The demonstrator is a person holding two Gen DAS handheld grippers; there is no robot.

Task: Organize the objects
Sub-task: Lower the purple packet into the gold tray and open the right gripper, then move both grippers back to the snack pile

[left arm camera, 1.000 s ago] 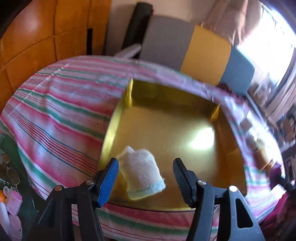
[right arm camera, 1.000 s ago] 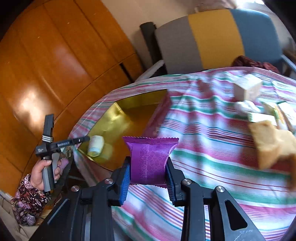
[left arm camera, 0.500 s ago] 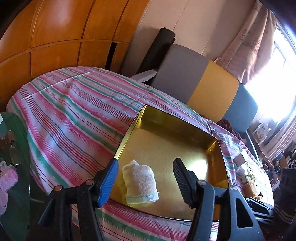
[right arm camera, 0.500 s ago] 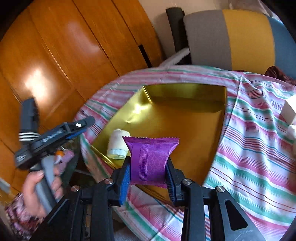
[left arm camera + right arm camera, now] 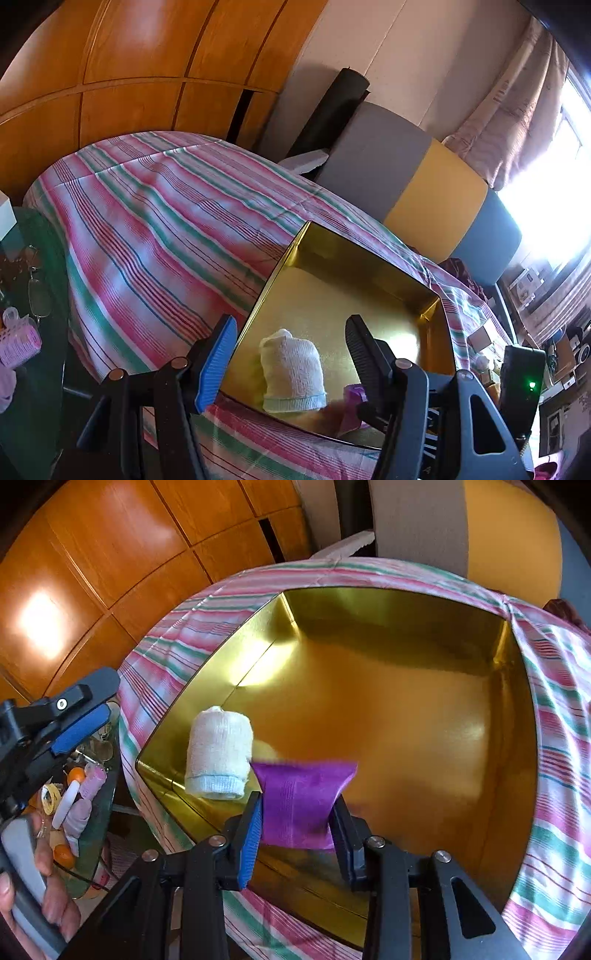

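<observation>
I count one gold tray (image 5: 436,738) on the striped cloth (image 5: 155,221) over the worktop, one white sock roll (image 5: 218,753) and one purple packet (image 5: 301,805). Two grippers, one each hand.

My right gripper (image 5: 297,840) is over the tray's near edge with the packet between its fingers (image 5: 249,842). The fingers are opening; pads still look pressed on the packet's sides, but it is blurred, so contact is hard to judge. The packet sits just right of the sock roll, which lies in the tray's near left corner.

My left gripper (image 5: 291,362) has its fingers (image 5: 216,360) spread wide, nothing between the pads; the sock roll (image 5: 293,369) shows beyond the gap, lying in the tray (image 5: 332,258). In the right view that gripper (image 5: 66,716) is at the far left, held by a hand (image 5: 40,890), cut off by the frame.

Hard to see: the packet (image 5: 352,404) in the left view is only a purple sliver behind the right finger. Small items on the right part of the cloth are too small to name. The side table clutter at left is blurred.

Versus a second ago: the right gripper has come from over the cloth to over the tray, lower, and its grip has loosened slightly. The left gripper rolled and shifted a little; its opening is unchanged. The sock roll has not moved.
</observation>
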